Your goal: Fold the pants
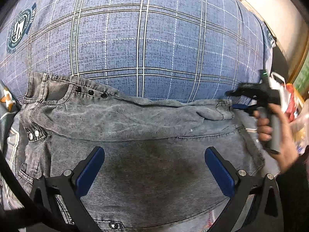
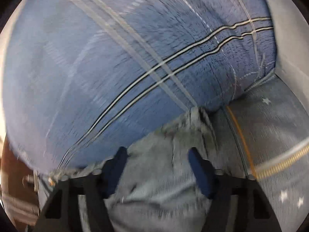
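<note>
Grey washed-denim pants, one pair, folded lengthwise across the near edge of a blue plaid bedspread; two grippers, left gripper and right gripper, both released above them; pale wall beyond.

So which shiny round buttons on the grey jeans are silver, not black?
The two silver snap buttons on the left edge of the grey jeans, below the pocket. The three black studs sit higher, in a row along the pocket.
</note>
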